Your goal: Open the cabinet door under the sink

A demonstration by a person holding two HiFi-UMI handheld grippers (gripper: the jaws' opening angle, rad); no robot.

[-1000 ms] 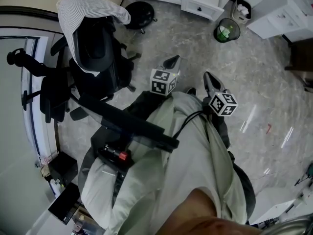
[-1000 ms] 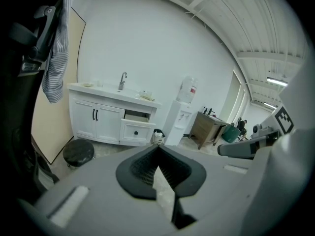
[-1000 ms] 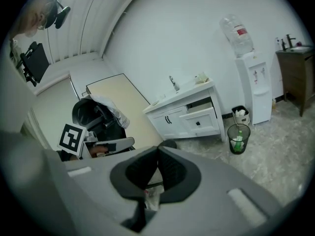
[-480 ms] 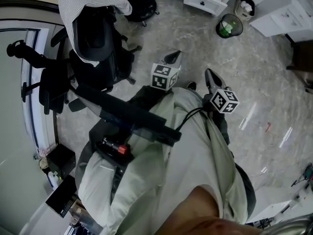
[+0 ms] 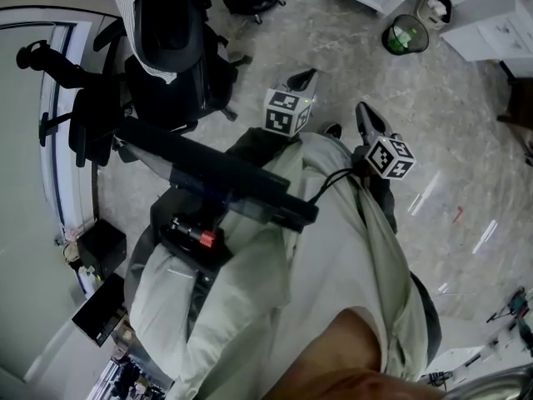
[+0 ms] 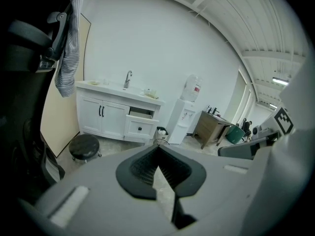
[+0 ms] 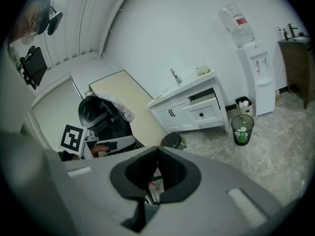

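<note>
Cabinet door (image 6: 104, 120) under the sink tap (image 6: 128, 78) is sitting shut, well apart from both tongs, so the opening is not yet begun. The approach, the grasp of a handle and the pull are all remaining. Nearest, at the centre of the head view, the left gripper (image 5: 305, 78) and right gripper (image 5: 363, 113) are pointing out past the person's body, each with jaws pressed together and gripping nothing. Beyond them, a black office chair (image 5: 171, 48) draped with striped cloth is filling the upper left. Farther off, left of middle in the left gripper view, a round stool (image 6: 84, 145) is standing before the white cabinet. The head view is cutting that cabinet off at its top edge, and which of the paired doors is meant is hard to tell.
</note>
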